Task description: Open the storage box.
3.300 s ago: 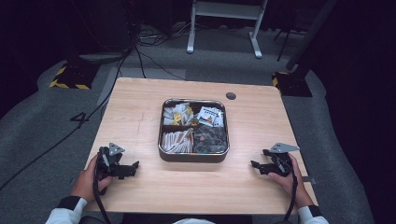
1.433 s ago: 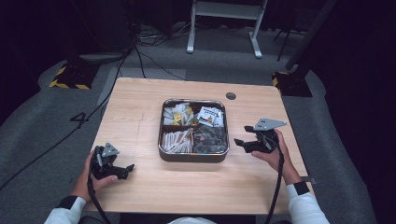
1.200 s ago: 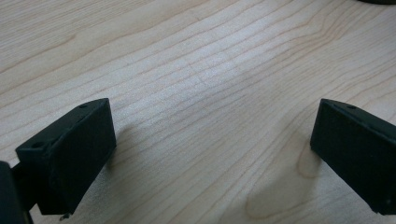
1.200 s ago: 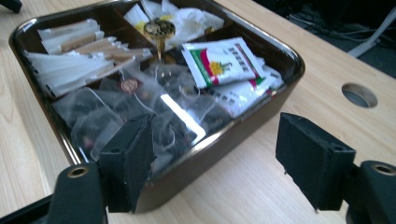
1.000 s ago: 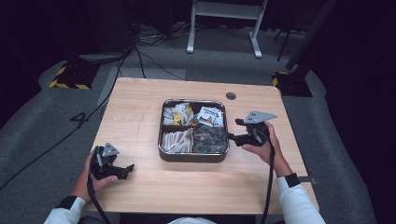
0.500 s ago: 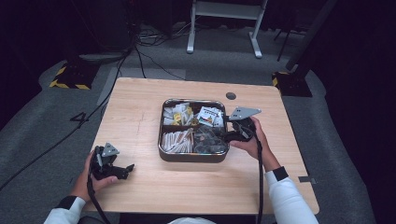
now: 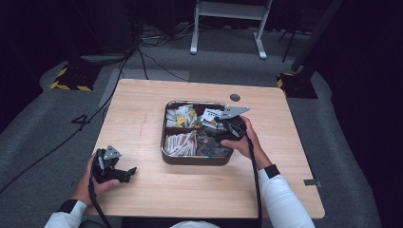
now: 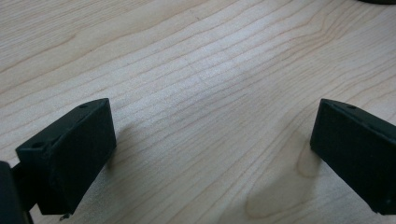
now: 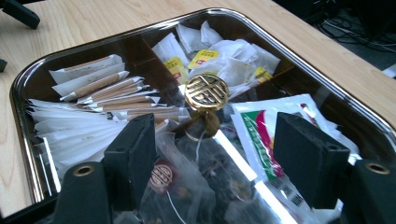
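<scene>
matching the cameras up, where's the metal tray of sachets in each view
High view: the metal tray sits at the middle of the table.
Right gripper view: the metal tray is close up, its rim curving across the top, sachets inside.
Left gripper view: a dark sliver in the top right corner, probably its rim.
Shared landmark: the table's light wood grain.

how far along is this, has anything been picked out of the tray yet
Nothing looks picked yet. The right gripper hangs open above the clear sachets in the tray, near its gold knob, holding nothing. The left gripper rests open on the table. Grasping and lifting a packet remain.
</scene>
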A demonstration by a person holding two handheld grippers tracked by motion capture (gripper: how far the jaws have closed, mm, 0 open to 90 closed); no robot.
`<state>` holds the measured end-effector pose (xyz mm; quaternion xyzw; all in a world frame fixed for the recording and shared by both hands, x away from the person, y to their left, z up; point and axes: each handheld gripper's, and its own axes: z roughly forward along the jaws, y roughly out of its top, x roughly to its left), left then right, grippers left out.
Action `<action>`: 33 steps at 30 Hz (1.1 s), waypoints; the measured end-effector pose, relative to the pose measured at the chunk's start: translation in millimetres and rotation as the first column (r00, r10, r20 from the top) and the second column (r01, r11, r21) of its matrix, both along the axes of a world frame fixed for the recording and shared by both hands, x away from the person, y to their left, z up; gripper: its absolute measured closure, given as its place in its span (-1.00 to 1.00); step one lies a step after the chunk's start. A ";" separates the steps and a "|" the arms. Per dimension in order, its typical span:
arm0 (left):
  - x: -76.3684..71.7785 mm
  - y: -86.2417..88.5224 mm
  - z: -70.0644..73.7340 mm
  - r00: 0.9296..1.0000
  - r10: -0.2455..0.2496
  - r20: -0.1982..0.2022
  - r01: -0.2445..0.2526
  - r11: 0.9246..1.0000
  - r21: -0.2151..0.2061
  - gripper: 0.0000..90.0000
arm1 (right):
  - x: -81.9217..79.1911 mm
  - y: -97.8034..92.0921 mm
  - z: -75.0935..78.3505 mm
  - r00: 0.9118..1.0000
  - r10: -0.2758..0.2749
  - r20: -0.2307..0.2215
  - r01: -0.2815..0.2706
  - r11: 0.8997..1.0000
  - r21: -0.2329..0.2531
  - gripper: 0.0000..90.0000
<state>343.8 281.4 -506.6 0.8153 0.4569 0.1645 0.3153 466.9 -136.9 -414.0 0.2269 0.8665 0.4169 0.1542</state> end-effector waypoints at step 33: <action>-0.6 0.2 0.3 1.000 0.000 -0.006 0.000 1.000 -0.002 -0.99 | 32.1 55.4 -26.2 0.997 -0.006 -0.071 0.002 0.998 -0.064 -0.27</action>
